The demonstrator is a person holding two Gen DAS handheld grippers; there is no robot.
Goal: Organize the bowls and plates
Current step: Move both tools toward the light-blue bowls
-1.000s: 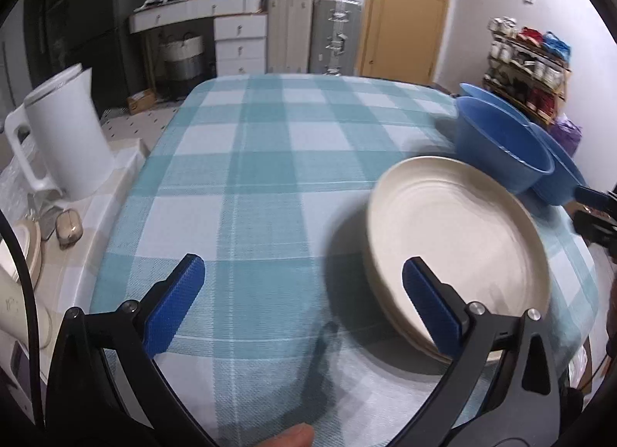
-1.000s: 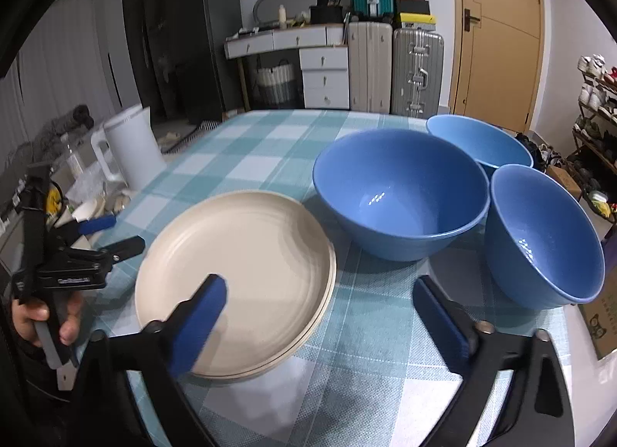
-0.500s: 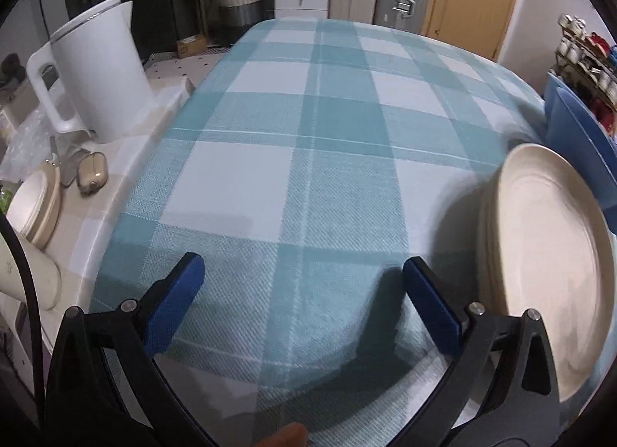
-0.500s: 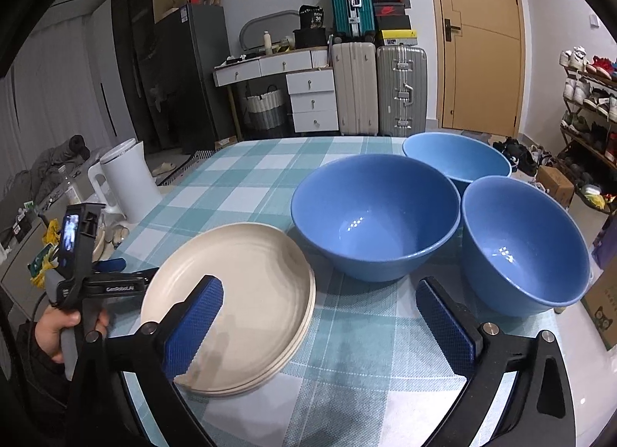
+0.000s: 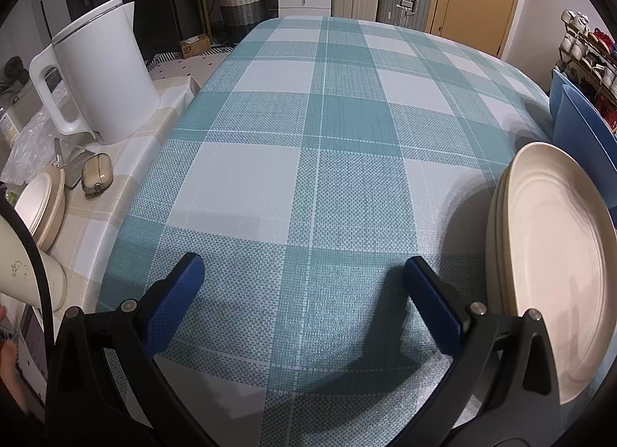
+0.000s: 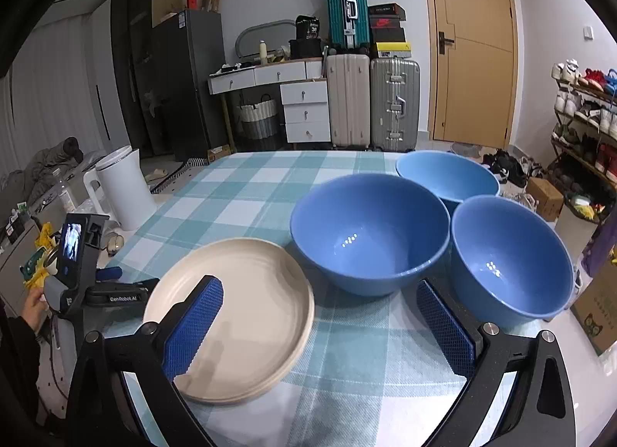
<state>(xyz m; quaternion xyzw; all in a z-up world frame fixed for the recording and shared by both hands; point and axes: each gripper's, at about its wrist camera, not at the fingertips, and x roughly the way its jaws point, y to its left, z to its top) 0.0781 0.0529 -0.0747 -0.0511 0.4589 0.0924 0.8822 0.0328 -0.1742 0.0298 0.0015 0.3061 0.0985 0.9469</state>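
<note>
Plates: cream, round, ridged rims, stacked; exact count hard to read, at least two edges show. The stack lies ahead of the right tongs, partly behind its left finger; in the left wrist view it sits just right of the left tongs, cut off by the frame edge.

Bowls: three, glossy blue, deep, clustered. Middle bowl straight ahead of the right tongs, beside the plates. Near bowl behind the right finger, far bowl partly hidden by the other two.

Both tongs gape wide and carry nothing; textured blue pads.

Tabletop: teal-and-white check cloth, woven look. White kettle left of the left tongs, on a side counter.
</note>
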